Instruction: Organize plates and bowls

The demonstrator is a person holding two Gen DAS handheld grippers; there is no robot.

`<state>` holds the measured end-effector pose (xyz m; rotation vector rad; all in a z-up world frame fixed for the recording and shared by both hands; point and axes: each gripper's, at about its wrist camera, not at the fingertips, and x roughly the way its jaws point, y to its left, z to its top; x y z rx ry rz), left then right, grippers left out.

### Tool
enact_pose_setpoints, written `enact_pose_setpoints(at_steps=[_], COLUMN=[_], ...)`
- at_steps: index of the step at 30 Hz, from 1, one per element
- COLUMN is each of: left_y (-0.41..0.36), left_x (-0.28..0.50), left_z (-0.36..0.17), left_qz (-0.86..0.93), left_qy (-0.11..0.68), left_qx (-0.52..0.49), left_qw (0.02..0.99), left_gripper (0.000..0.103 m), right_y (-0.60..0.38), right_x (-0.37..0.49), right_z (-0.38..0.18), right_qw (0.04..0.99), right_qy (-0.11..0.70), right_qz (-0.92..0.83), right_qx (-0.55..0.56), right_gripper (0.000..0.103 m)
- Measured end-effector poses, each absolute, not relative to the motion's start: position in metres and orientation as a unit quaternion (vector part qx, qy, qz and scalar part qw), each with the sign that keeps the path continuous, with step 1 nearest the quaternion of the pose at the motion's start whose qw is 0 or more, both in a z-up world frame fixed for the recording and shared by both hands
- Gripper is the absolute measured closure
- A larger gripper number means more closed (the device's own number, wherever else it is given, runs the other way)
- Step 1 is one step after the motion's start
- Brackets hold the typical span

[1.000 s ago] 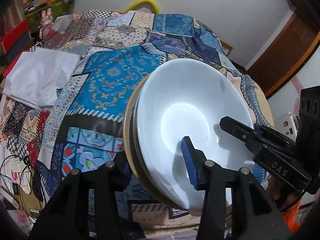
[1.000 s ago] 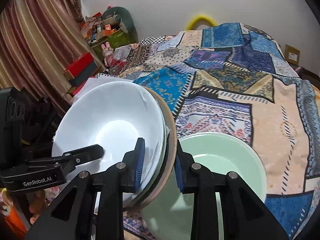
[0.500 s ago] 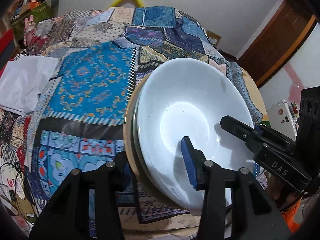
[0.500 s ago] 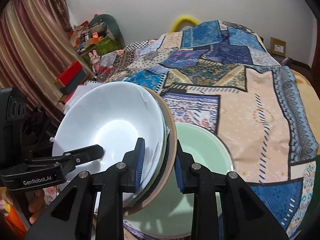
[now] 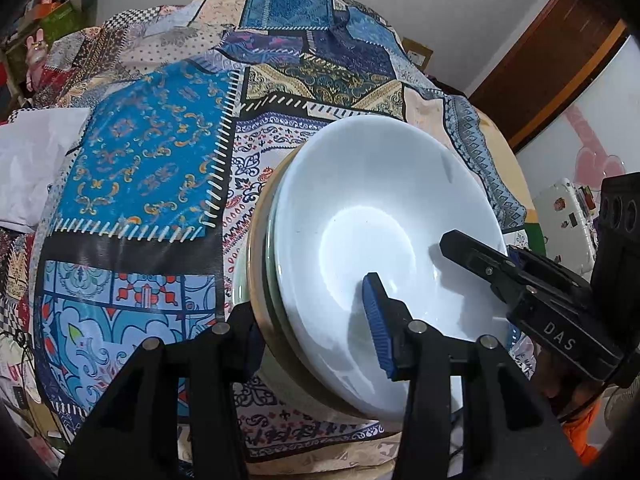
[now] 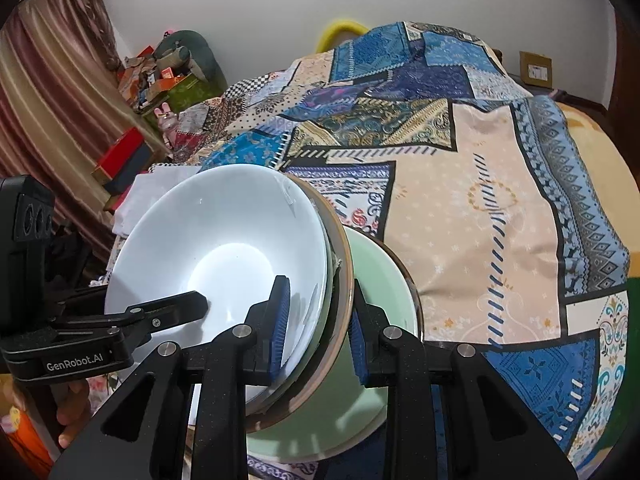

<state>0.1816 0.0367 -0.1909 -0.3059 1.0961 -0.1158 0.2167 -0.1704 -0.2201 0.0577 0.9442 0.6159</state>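
Filling the lower centre of the left wrist view, a stack of dishes (image 5: 384, 248) is seen tilted, a white bowl uppermost and a tan-rimmed plate (image 5: 256, 264) behind it. The left gripper (image 5: 316, 320) is closed on the stack's lower edge: one blue pad (image 5: 376, 324) is pressed against the white inner surface, while the other finger is set behind the tan rim. The right gripper (image 5: 516, 276) is shown at the right of the frame, reaching onto the bowl's far edge. A patchwork cloth (image 5: 152, 168) is spread beneath.

At the lower centre of the right wrist view, the right gripper (image 6: 318, 328) is clamped narrowly on the stack's (image 6: 224, 248) rim, a blue pad on each side. A pale green bowl (image 6: 380, 280) is seen just behind and below the stack, on the patchwork cloth (image 6: 500, 208); whether they touch cannot be told. The left gripper (image 6: 120, 320) is visible at the left edge, one finger laid inside the white bowl.
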Motion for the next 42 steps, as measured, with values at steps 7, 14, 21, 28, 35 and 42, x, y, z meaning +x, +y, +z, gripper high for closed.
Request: enact_pose_setpoints(at_steps=[7,14,21,28,35,42], left_y=[0.034,0.036,0.043,0.051,0.05,0.045], left_x=[0.188,0.188,0.187,0.172,0.146,0.112], left_z=[-0.205,-0.207,-0.201,-0.168,-0.118,-0.067], left_qz=[-0.057,-0.066,-0.05,-0.032,-0.009,0.006], left_qy=[0.532,0.53,0.52,0.478,0.407,0.327], left_qx=[-0.145,-0.147,-0.152,-0.148,-0.125,-0.098], left_qw=[0.832,0.832,0.839,0.865,0.905,0.94], left_gripper=[0.058,0.058,0.059,0.056,0.046,0.037], right_y=[-0.174,-0.178,-0.175,-0.186,-0.187,-0.192], right_x=[0.222,0.222,0.22,0.206,0.184,0.16], right_z=[-0.232,-0.232,-0.226,-0.194,-0.155,-0.123], right_qw=[0.838,0.837,0.844,0.866,0.886,0.901], right_qy=[0.462,0.462,0.452,0.411,0.359,0.31], right_qz=[0.288,0.291,0.289,0.283,0.292,0.304], right_qx=[0.033,0.041,0.025,0.012,0.004,0.01], right_gripper=[0.078,0.077,0.074,0.073,0.073,0.072])
